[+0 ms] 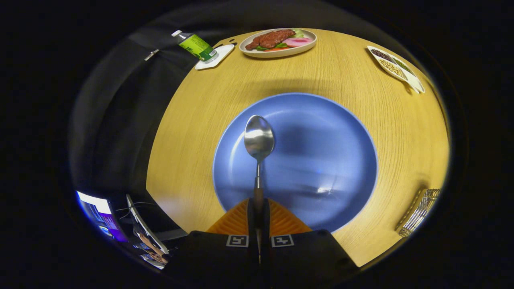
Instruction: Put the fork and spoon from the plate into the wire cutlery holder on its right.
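Above the blue plate point(321, 120), the gripper point(258, 204) was closed tight on the handle of the spoon point(259, 138), both fingers pressing it, its bowl pointing forward. The wire cutlery holder point(419, 210) stood well off to the right on the wooden table point(361, 68). The carry likely wanted a firm, steady grip, then tipping the spoon upright over the holder before letting go.

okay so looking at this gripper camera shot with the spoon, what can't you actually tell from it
- Spoon handle, gripper view: its lower part is hidden between the gripper's shut fingers.
- Wire cutlery holder, to the right of the blue plate: cut off at the view's edge, so its contents cannot be told.
- Blue plate: streaked with blur, and its near rim is covered by the fingers.
- Divided dish beyond the plate: contents too small to identify.
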`<action>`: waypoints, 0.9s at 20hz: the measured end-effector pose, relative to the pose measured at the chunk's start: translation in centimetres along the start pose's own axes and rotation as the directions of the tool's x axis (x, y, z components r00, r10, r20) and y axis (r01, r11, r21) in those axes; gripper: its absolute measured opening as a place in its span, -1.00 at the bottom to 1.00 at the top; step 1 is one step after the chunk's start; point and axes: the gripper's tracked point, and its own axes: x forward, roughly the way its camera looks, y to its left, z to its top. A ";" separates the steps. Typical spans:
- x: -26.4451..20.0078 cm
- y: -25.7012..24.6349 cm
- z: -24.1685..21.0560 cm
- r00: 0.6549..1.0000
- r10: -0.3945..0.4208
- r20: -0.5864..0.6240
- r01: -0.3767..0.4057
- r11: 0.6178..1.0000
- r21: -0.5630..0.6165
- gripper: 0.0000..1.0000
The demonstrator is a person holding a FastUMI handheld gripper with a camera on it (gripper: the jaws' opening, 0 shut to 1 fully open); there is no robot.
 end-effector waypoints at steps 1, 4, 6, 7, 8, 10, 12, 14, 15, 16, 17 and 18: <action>-1.0 -0.2 0.1 1.000 0.007 0.008 -0.007 1.000 -0.002 -0.89; -5.2 -1.1 0.4 0.999 0.021 0.039 -0.020 0.999 -0.032 -0.88; -8.1 -2.2 0.8 0.998 0.013 0.066 -0.009 0.998 -0.055 -0.89; -9.7 -2.9 0.9 0.997 0.006 0.079 -0.001 0.998 -0.066 -0.89; -11.3 -3.7 0.8 0.996 -0.004 0.087 0.010 0.997 -0.074 -0.88; -14.4 -5.5 0.4 0.995 -0.021 0.099 0.029 0.997 -0.076 -0.89; -17.7 -7.1 -1.0 0.994 -0.050 0.099 0.056 0.996 -0.064 -0.88; -20.4 -9.3 -2.0 0.992 -0.088 0.092 0.094 0.994 -0.060 -0.88; -21.7 -10.5 -2.5 0.991 -0.110 0.082 0.115 0.991 -0.061 -0.89; -23.0 -11.6 -3.0 0.989 -0.131 0.075 0.136 0.989 -0.061 -0.89; -24.3 -12.7 -3.5 0.987 -0.151 0.063 0.154 0.986 -0.061 -0.89; -25.2 -13.5 -3.9 0.985 -0.163 0.048 0.166 0.984 -0.062 -0.89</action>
